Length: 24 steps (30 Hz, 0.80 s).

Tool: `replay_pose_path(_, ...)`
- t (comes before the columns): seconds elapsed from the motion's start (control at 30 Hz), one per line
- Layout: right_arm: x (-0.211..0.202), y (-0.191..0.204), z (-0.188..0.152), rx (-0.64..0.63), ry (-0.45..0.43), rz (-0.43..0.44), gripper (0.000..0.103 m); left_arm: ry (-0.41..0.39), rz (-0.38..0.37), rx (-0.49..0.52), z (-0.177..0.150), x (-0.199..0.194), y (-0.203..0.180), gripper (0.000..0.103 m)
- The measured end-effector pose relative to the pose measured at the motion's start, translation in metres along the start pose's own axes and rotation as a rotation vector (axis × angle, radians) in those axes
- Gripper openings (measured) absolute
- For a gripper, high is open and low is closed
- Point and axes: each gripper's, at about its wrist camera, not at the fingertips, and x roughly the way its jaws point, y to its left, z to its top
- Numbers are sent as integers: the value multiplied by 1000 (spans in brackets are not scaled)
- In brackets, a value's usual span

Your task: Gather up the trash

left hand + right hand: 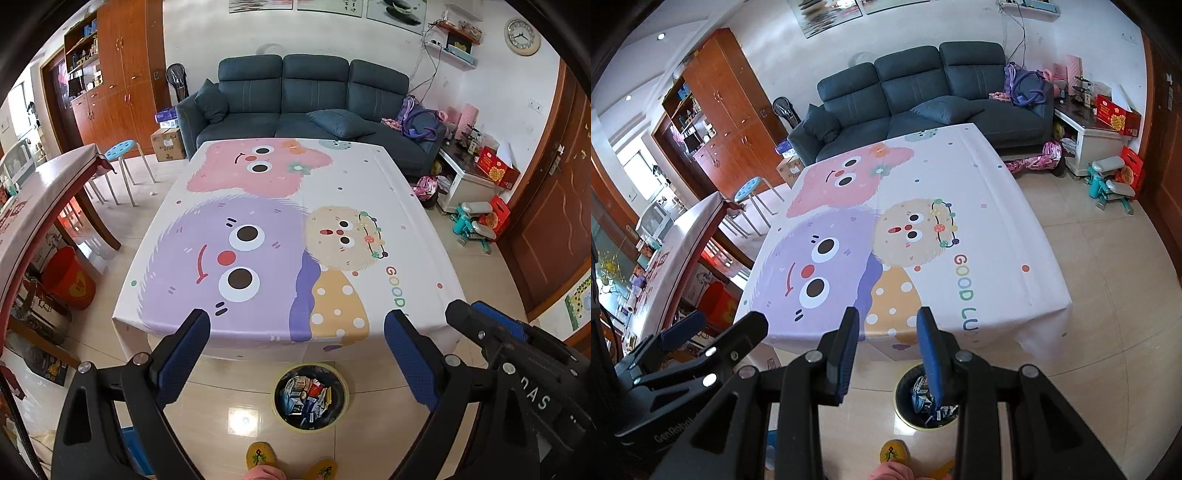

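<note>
- On the tiled floor just in front of the table's near edge stands the trash bin (311, 397), round, dark-lined, yellow-rimmed, with wrappers and packets piled inside.
- Above it hangs the left gripper (297, 354), jaws spread wide, nothing between them.
- Beside it the right gripper (888, 352) hangs over the same near edge, jaws parted more narrowly, also empty.
- Behind the bin, the table (332, 177) wears a cartoon-monster cloth.
- Farther back sits a dark sofa (314, 92).

1 table (332, 192), 1 trash bin (345, 397), 1 sofa (314, 96), 2 cushions, 1 blue stool (122, 147), 2 grippers.
</note>
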Motion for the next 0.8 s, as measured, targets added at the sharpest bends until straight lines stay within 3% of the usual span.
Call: replay_pose_path(0.8,-2,8,-2,-5,-19,-15,33,-12,10,-4,-3,-1,9,94)
